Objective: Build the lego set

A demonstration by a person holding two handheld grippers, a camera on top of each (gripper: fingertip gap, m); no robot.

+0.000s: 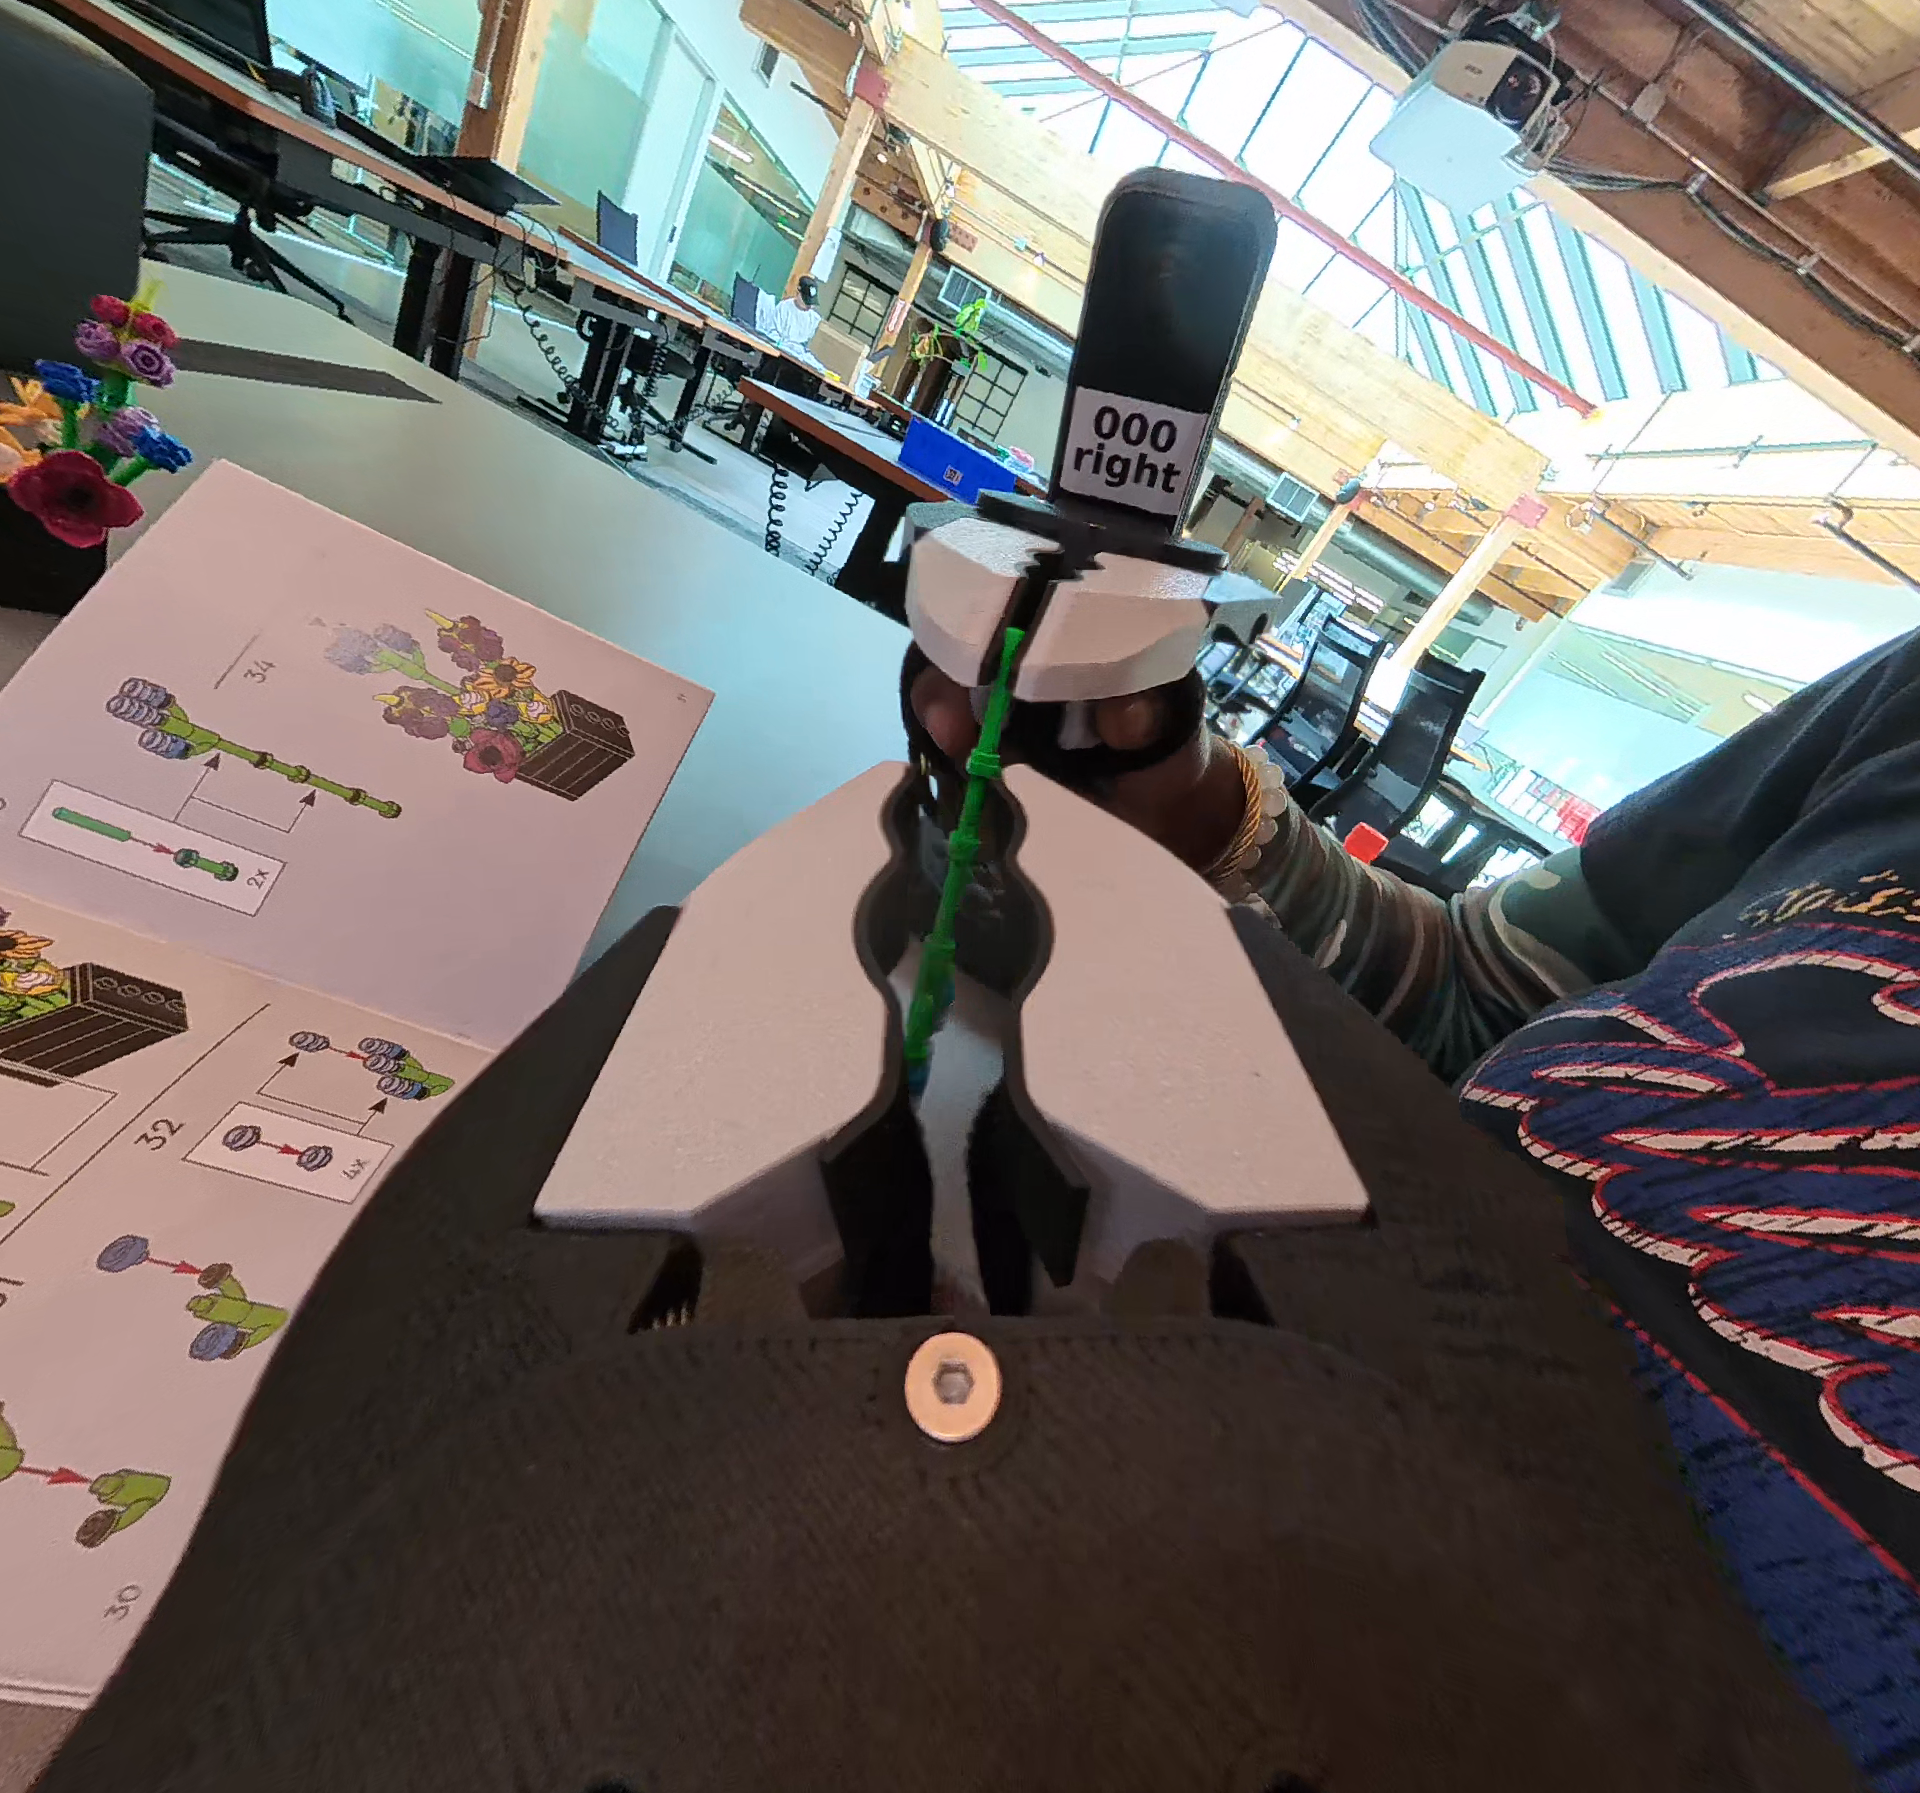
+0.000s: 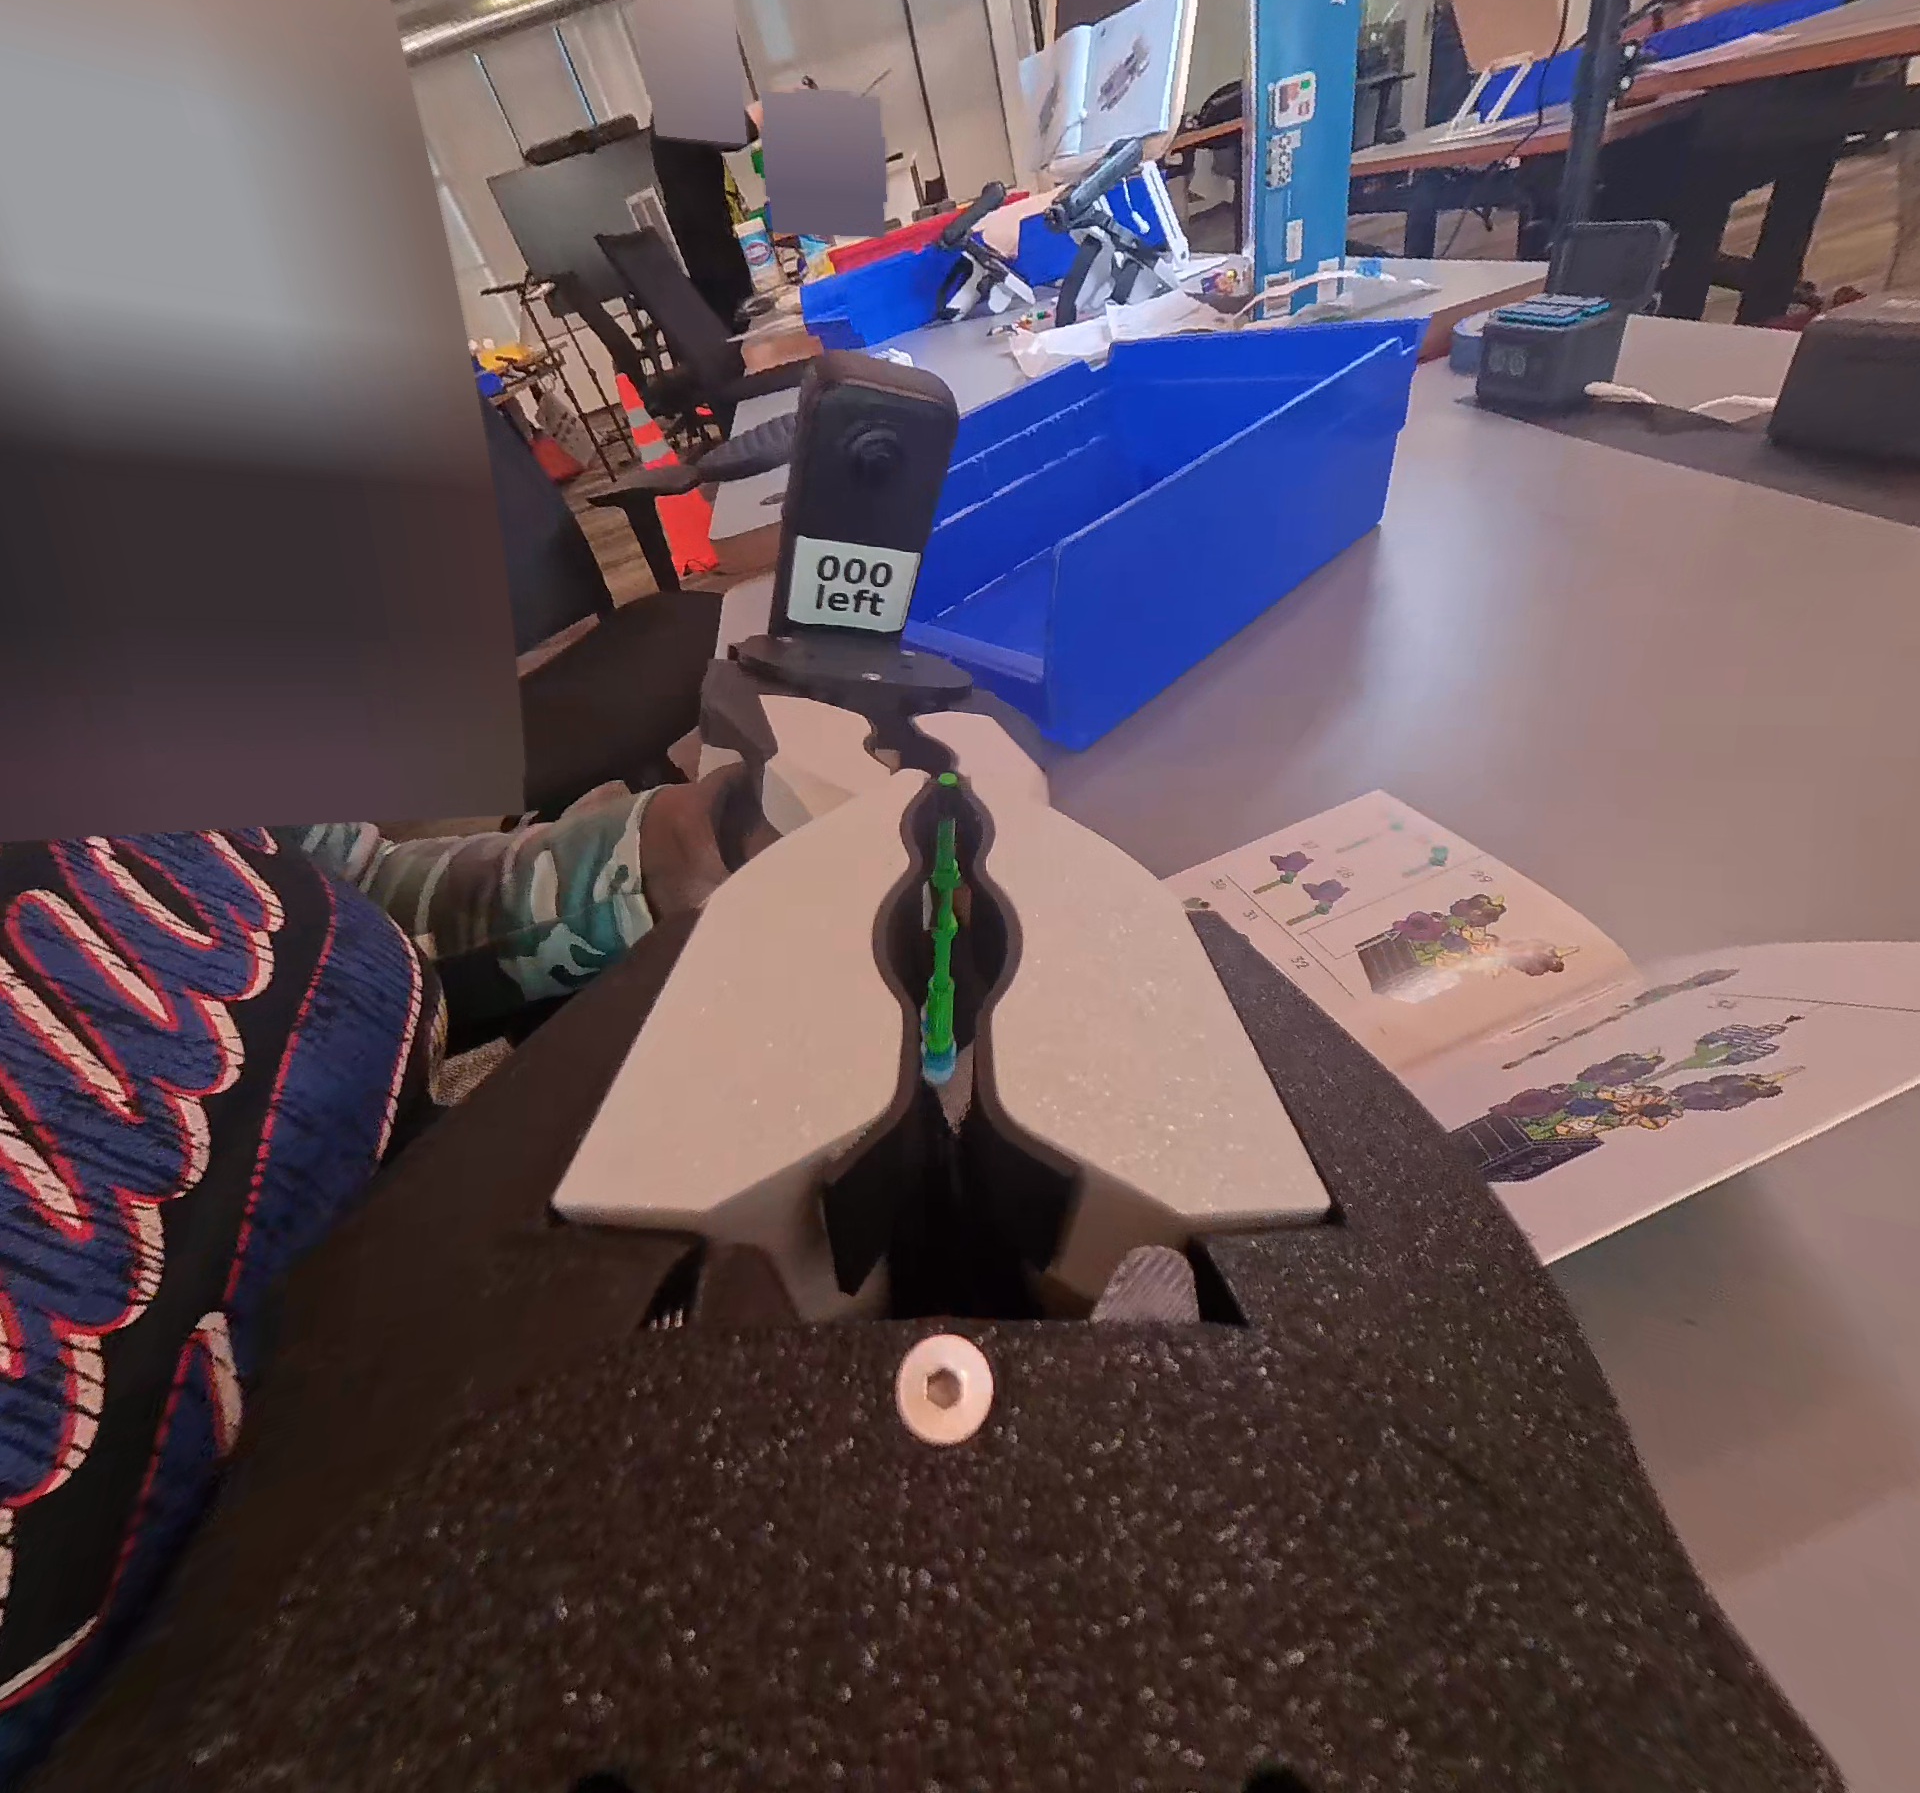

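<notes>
Green stem (image 1: 961, 870) runs lengthwise btwn our two grippers, held above the worktop (image 2: 1558, 621): left gripper (image 1: 961, 787) jaws clenched on one end, right gripper (image 2: 945, 798) jaws clenched on the other, facing nose to nose. Any push goes along that axis.

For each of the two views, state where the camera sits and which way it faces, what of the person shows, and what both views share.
Left wrist view: sits on the left gripper, facing the right gripper and the instruction booklet; a sleeved arm shows.
Right wrist view: sits on the right gripper, facing the left gripper and a blue bin; a sleeve shows.
Shared: the green stem, held at both ends, and the booklet.
</notes>
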